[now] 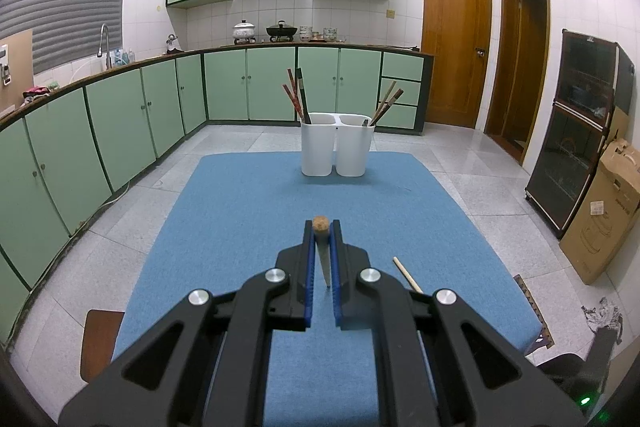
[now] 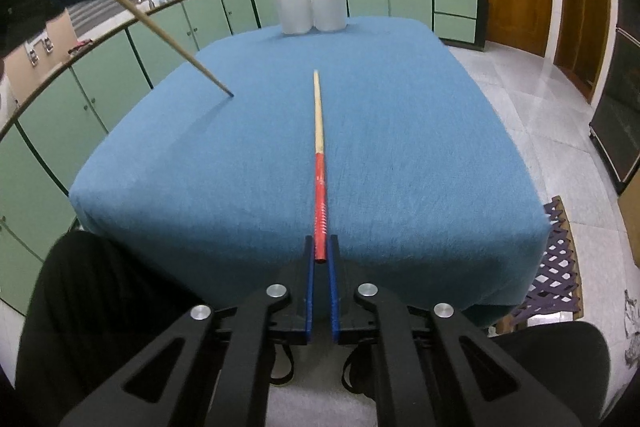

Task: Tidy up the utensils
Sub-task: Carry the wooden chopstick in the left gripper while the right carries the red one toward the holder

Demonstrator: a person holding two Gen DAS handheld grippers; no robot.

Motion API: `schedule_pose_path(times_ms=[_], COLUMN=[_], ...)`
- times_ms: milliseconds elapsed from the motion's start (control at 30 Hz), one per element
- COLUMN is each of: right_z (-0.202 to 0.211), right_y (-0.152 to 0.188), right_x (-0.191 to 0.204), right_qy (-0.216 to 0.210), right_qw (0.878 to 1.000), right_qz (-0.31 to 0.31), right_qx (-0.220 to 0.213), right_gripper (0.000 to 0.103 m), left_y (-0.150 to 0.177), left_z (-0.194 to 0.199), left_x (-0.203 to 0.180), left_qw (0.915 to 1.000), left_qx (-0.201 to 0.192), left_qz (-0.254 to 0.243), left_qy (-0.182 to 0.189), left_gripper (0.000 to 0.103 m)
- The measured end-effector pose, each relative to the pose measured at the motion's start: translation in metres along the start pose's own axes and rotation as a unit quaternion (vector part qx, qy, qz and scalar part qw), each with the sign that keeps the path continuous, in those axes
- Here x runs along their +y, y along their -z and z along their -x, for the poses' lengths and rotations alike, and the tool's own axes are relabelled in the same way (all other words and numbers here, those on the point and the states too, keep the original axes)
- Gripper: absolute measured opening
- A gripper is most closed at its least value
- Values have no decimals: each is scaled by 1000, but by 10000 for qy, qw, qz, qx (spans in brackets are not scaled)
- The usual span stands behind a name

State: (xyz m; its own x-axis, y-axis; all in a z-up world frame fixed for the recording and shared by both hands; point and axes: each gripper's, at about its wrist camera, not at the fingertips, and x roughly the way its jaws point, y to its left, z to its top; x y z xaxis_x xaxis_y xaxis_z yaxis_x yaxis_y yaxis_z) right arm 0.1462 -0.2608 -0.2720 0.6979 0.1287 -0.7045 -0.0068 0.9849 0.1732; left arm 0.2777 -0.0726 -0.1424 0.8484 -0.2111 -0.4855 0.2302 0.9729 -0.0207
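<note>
Right claw [image 2: 321, 253]: squeezed shut on the red end of a chopstick [image 2: 319, 131].
Chopstick: lies on the blue cloth [image 2: 400, 147], pointing straight away toward the white holder [image 2: 310, 3].
Left claw [image 1: 322, 231]: shut on another chopstick [image 1: 321, 227], tip down.

Your left hand-held gripper [image 1: 322, 227] covers most of the chopstick [image 1: 321, 223] it clamps; in the left wrist view only the blunt end and a foreshortened sliver show. A second stick [image 1: 407, 274] beside it runs under the gripper body, so its lower part is hidden. In the white holder [image 1: 337, 147], the lower ends of the chopsticks sit behind the walls; you cannot count them. In the right wrist view the holder [image 2: 310, 5] is blurred. The surface [image 2: 400, 147] hides its near edge behind your right hand-held gripper [image 2: 321, 251]. The countertop items are too small to identify.
</note>
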Motion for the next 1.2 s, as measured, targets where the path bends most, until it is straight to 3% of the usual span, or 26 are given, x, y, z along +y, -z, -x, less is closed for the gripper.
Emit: schedule_pose_path(times_ms=[300,567,1067,1200], right_z=[46,45,11,3], right_y=[-76,-141,-235,-253], right_x=[7,31,62,55], right_qy=[-105,-183,-345,-440], right_qw=[9966,9910,9828,9849], right_qz=[282,855,1638,1539], right_qx=[-770,-1010,-783,-653], right_gripper=[6,6,6,6], left_y=[-4,-11,-27,-32], left_z=[0,-2,-17,-22], left_x=[4,12,24,30], left_qw=[10000,9999,9995,9988], left_qx=[13,79,158,210], left_qz=[-42,-55,-52,-19], left_qy=[10,88,268,438], left_gripper=[6,6,6,6])
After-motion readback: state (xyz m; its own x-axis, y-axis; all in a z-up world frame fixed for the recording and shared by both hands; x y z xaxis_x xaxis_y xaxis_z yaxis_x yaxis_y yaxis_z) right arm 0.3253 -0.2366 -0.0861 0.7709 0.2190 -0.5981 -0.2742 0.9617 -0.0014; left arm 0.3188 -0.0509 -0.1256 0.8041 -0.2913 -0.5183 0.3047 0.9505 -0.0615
